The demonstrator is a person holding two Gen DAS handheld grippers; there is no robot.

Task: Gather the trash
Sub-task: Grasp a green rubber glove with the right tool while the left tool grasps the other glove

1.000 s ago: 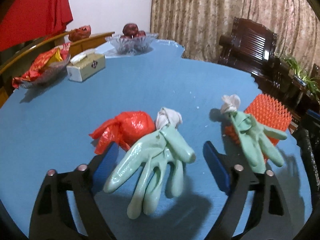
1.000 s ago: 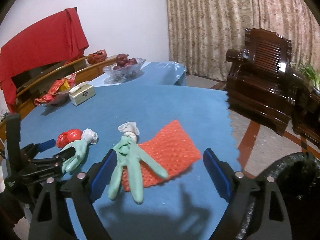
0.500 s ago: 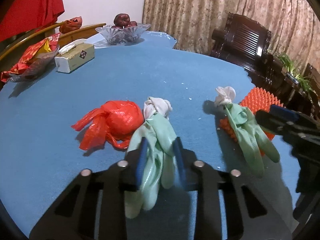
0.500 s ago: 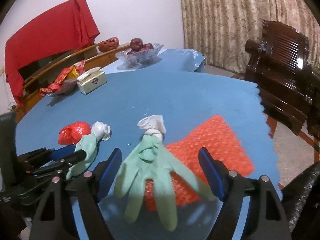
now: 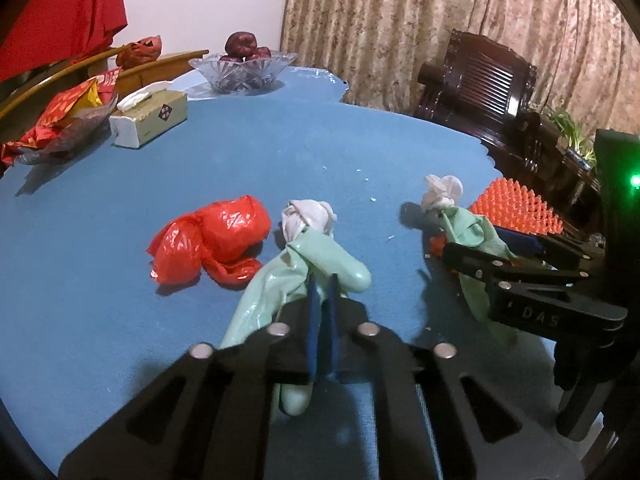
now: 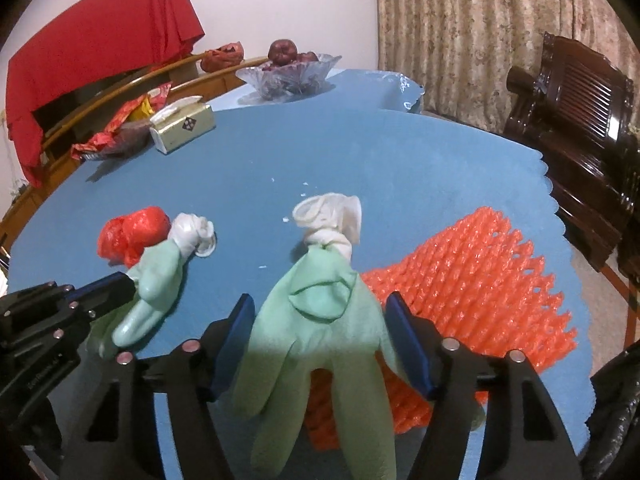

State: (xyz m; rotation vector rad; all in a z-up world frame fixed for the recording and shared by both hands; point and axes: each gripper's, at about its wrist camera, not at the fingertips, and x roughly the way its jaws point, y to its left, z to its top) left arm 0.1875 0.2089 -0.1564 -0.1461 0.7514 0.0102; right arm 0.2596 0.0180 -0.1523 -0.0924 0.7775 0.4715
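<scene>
Trash lies scattered on the blue table (image 5: 248,152), and every place below is given from the orange foam net (image 6: 472,276) at its edge. The net is the largest piece. Lying partly on the net's near-left part is a green glove (image 6: 320,320) with a knotted white cuff. Well to the net's left is a second green glove (image 5: 316,256), and just beyond that a crumpled red plastic bag (image 5: 212,236).

A second ago both claws stood wide around their gloves. Now the left gripper (image 5: 323,300) has closed its blue fingers tight on the second glove's fingers. The right gripper (image 6: 320,340) has come down around the first glove and narrowed, but is not yet pinching it. One piece looks secured and the other about to be. A black bag (image 6: 616,408) at the net's near right probably takes both.
</scene>
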